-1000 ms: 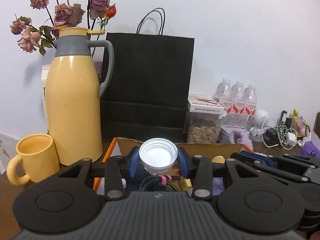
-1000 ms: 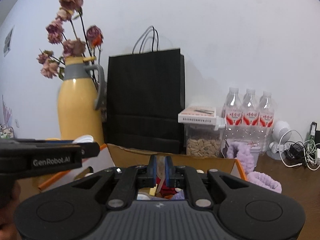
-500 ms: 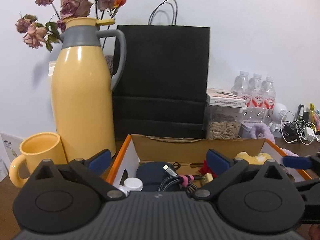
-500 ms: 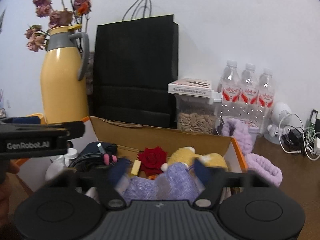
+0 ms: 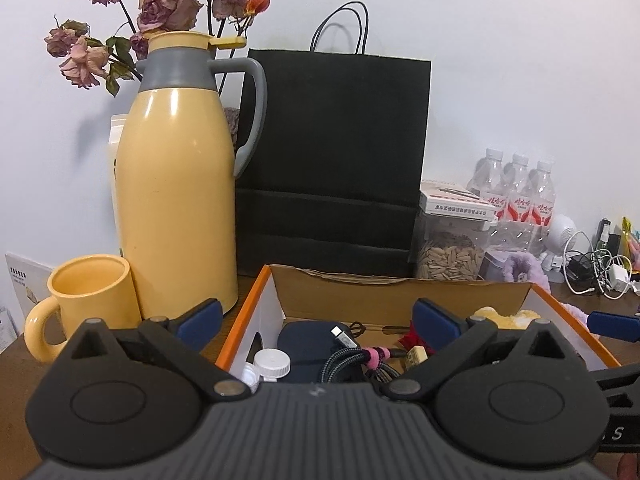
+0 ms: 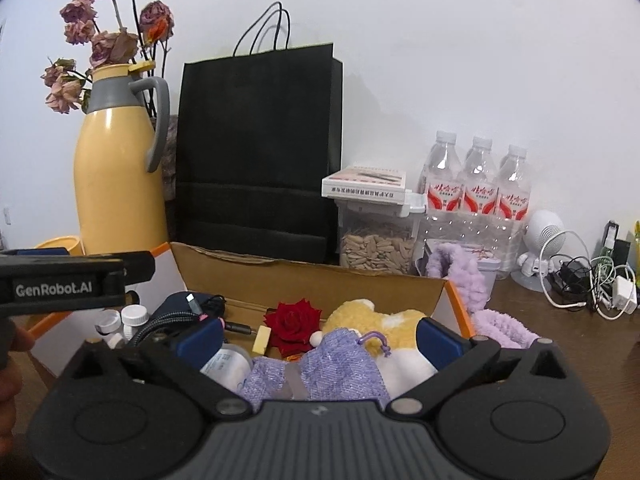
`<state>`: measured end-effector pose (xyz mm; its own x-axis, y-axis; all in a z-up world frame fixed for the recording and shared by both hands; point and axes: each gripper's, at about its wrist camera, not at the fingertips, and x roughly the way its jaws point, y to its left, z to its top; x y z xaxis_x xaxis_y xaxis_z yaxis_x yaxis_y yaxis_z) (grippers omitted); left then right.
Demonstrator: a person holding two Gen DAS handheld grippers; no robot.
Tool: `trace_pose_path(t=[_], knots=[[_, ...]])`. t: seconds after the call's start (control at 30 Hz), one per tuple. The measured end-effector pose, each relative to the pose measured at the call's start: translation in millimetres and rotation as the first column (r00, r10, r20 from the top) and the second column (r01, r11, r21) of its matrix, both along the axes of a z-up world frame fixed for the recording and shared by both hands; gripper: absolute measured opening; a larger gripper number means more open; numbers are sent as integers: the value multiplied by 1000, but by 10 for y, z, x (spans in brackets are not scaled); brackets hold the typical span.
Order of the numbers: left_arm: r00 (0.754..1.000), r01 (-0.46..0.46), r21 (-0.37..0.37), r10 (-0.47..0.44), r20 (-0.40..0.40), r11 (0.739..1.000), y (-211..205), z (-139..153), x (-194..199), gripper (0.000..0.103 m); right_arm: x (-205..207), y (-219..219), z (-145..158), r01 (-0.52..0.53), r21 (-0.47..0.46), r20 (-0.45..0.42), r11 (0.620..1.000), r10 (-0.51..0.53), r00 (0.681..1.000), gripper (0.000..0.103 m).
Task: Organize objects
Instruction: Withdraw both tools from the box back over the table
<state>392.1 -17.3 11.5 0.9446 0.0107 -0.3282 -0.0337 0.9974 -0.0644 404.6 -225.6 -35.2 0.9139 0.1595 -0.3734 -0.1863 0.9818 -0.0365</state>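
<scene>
yellow thermos (image 5: pixel 176 200) and black bag (image 5: pixel 336 160) behind cardboard box (image 5: pixel 400 284), both grippers' jaws wide, empty

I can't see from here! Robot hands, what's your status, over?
Left gripper open, empty. Right gripper open, jaws just opened, nothing pinched. Box holds white bottles, cable, red rose, purple pouch. Nothing in the way.

Soft, even indoor light kept both views sharp, with faint shadows on the wall (image 5: pixel 520 60) and fisheye-darkened corners.
</scene>
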Motion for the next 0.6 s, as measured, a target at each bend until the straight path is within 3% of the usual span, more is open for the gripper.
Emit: trace_pose_path(t=[0.23, 0.6], knots=[[1000, -13, -29, 14, 16, 1000, 98, -32, -233, 103, -311, -10, 27, -3, -13, 62, 1000, 4, 998, 103], [999, -34, -2, 34, -35, 999, 218, -179, -663, 103, -912, 19, -83, 12, -41, 120, 999, -7, 993, 103]])
